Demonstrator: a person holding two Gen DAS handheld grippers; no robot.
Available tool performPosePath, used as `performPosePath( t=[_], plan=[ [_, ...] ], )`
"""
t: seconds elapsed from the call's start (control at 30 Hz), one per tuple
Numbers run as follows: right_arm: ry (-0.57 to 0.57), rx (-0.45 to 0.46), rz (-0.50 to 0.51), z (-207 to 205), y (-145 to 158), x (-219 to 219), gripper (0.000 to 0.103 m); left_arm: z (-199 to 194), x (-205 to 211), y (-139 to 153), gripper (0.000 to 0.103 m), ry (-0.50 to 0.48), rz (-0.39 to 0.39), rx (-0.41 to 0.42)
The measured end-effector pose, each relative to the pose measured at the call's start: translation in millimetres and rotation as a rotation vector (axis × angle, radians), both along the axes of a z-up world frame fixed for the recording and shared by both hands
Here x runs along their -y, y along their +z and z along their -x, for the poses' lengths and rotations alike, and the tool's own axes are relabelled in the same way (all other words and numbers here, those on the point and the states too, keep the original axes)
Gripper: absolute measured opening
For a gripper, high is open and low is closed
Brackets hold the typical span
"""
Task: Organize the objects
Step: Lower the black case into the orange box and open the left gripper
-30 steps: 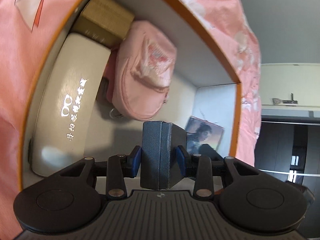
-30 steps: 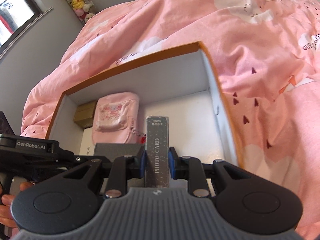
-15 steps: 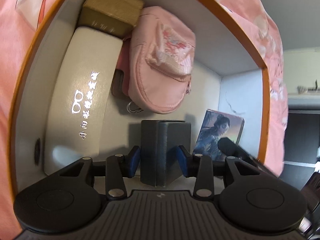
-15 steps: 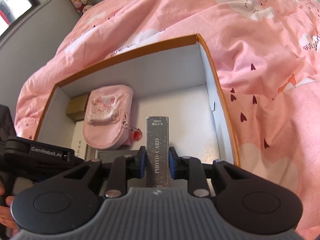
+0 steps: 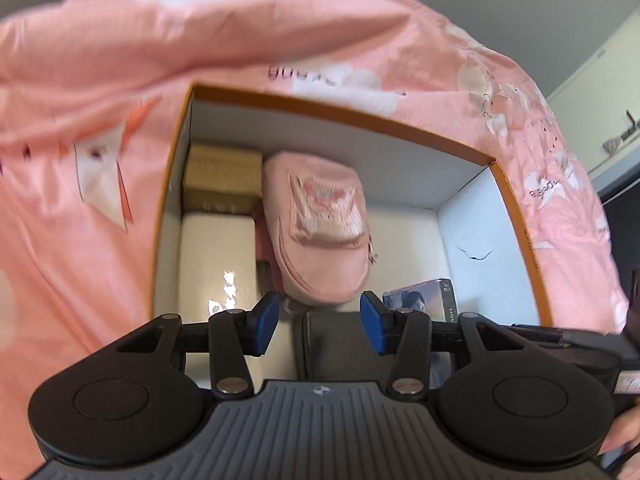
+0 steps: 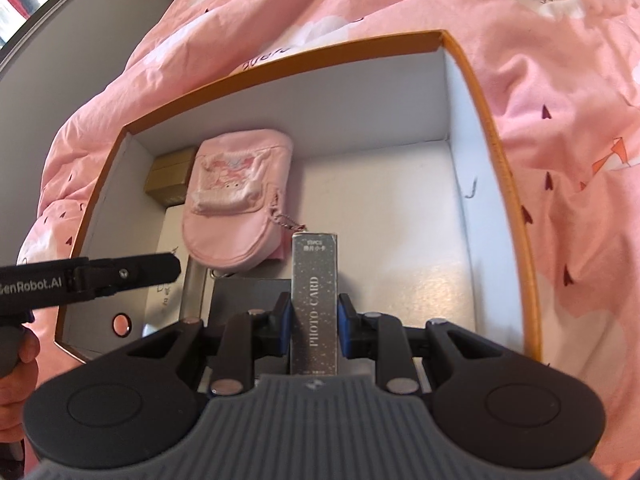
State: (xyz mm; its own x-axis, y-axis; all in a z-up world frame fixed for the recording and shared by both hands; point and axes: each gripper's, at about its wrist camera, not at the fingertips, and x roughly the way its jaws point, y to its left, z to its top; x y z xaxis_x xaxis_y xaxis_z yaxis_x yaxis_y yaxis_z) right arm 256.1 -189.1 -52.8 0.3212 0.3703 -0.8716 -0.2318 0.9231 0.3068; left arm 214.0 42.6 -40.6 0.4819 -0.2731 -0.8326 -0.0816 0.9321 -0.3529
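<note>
An orange-rimmed white storage box (image 5: pixel 516 216) (image 6: pixel 500 152) lies on a pink duvet. My left gripper (image 5: pixel 319 322) is open and empty above a dark grey box (image 5: pixel 336 344) that lies on the storage box floor, also seen in the right wrist view (image 6: pixel 248 292). My right gripper (image 6: pixel 314 322) is shut on a silver photo card box (image 6: pixel 315 300), held upright over the storage box; it also shows in the left wrist view (image 5: pixel 420 300).
Inside the storage box lie a pink pouch (image 5: pixel 320 236) (image 6: pixel 236 196), a gold box (image 5: pixel 222 176) (image 6: pixel 168 176) and a white glasses case (image 5: pixel 218 256). The pink duvet (image 6: pixel 560 60) surrounds the storage box.
My left gripper opened, let go of the dark grey box on the storage box floor, and drew back and up. My right gripper moved slightly closer over the storage box, still holding the photo card box.
</note>
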Motion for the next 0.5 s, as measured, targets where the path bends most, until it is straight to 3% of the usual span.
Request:
performPosePath(
  t=[0.3, 0.5],
  plan=[
    [0.046, -0.028, -0.050, 3, -3, -18, 0.024, 13, -4, 11, 0.061, -0.002, -0.164, 0.101],
    [0.031, -0.058, -0.083, 1, -7, -17, 0.024, 13, -12, 7, 0.063, -0.028, -0.151, 0.093]
  ],
)
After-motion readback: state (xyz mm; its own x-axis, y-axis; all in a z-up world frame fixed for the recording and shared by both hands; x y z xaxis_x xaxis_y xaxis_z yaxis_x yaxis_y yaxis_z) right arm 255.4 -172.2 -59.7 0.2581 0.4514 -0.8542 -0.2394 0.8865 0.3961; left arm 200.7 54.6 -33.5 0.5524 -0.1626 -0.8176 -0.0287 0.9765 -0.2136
